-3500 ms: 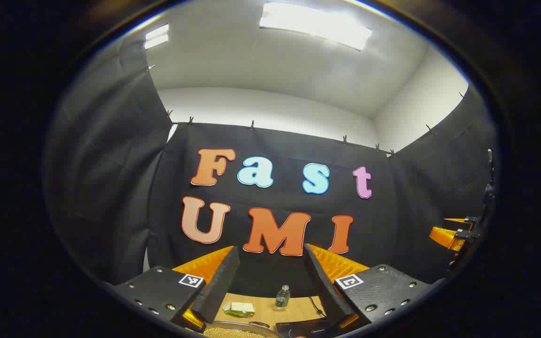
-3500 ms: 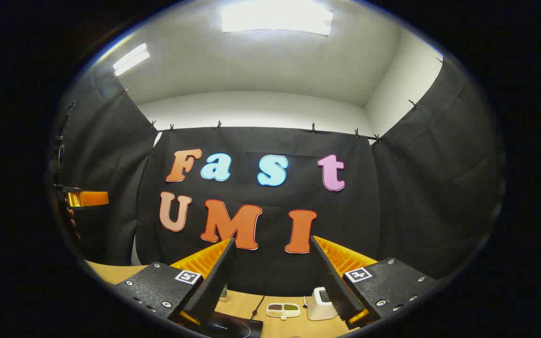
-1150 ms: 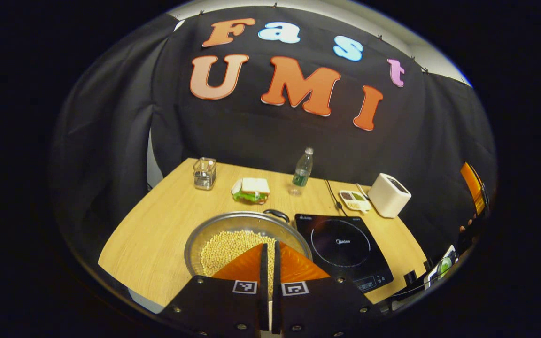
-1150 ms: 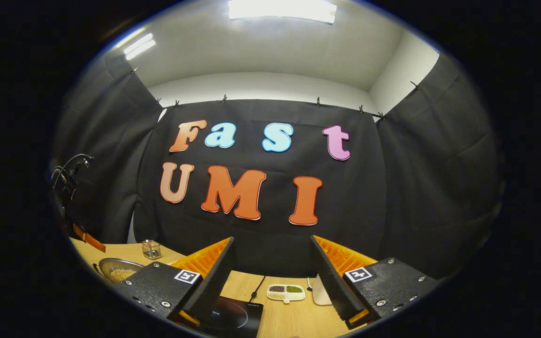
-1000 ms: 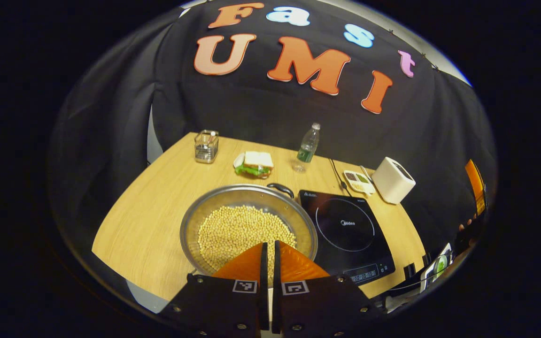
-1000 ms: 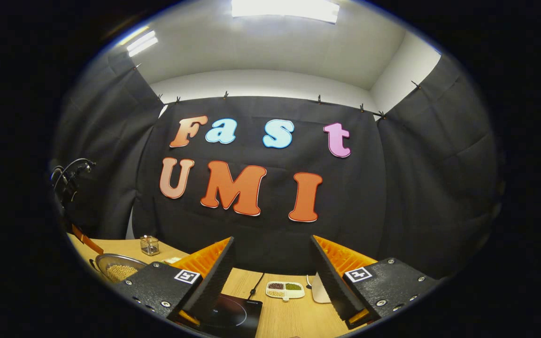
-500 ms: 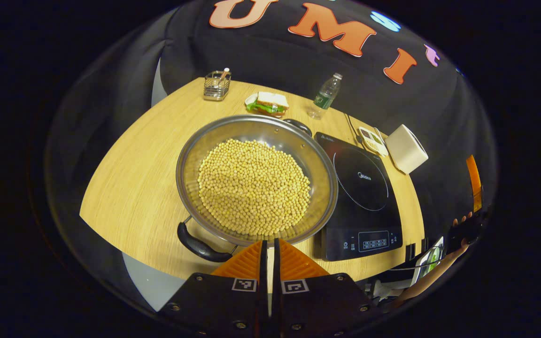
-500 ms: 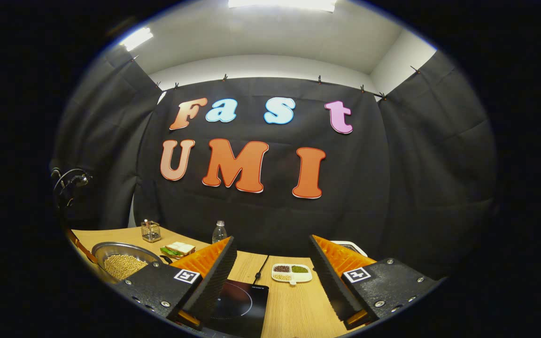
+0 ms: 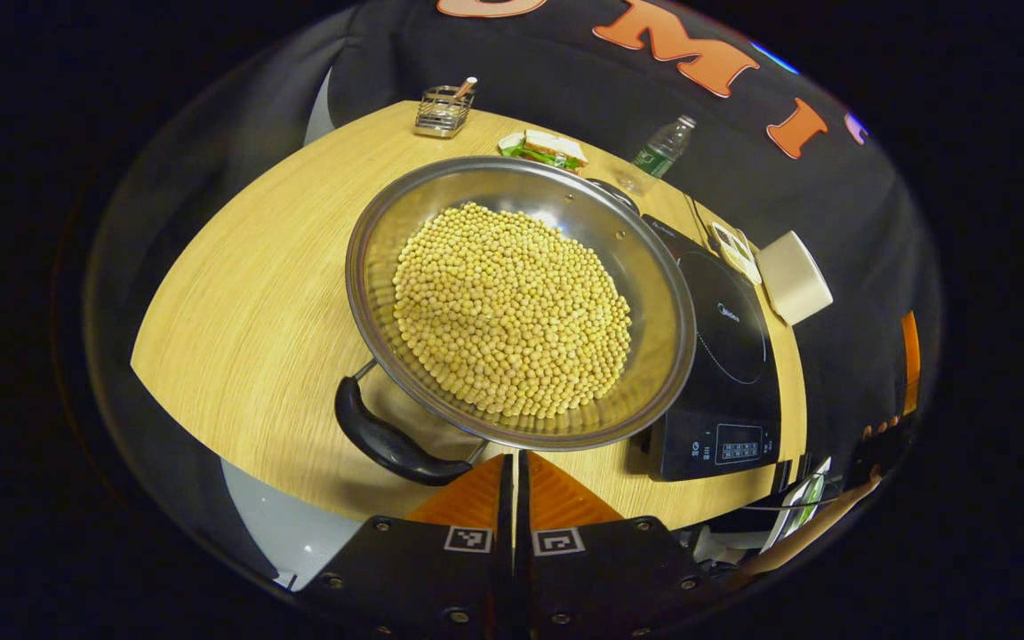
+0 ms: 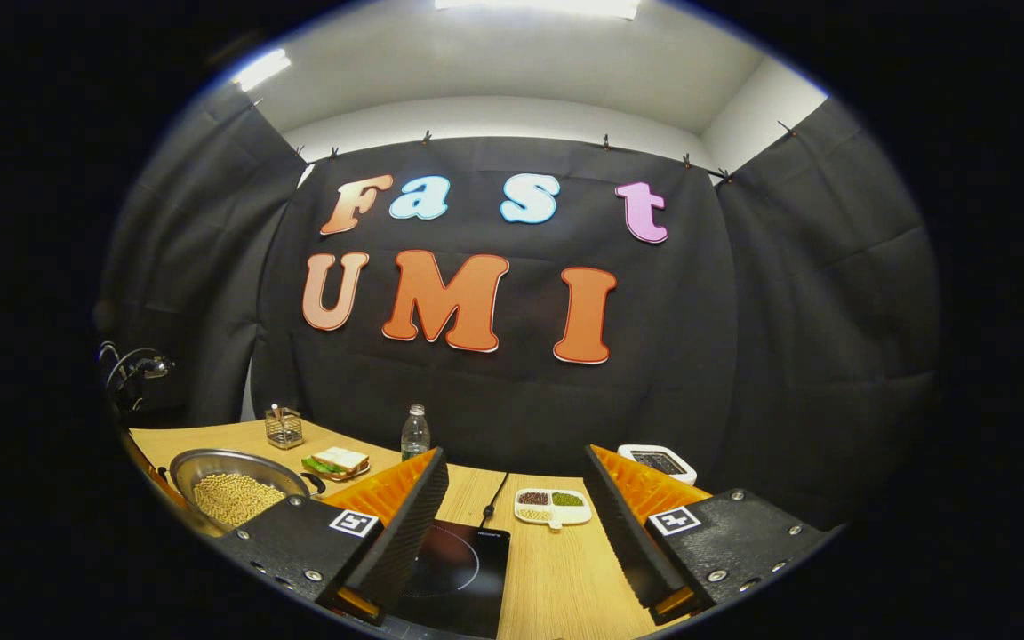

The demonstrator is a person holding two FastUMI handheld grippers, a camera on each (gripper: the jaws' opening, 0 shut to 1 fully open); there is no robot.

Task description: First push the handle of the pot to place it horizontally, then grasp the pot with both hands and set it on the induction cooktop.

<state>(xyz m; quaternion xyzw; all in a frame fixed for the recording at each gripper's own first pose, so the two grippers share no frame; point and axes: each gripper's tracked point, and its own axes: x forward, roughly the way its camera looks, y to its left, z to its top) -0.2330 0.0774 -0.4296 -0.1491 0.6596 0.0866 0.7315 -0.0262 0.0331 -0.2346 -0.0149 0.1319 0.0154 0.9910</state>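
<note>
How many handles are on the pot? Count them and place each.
2. The near handle juts from the pot at its rim, toward the left gripper. The far handle sits on the opposite rim, beside the induction cooktop.
</note>
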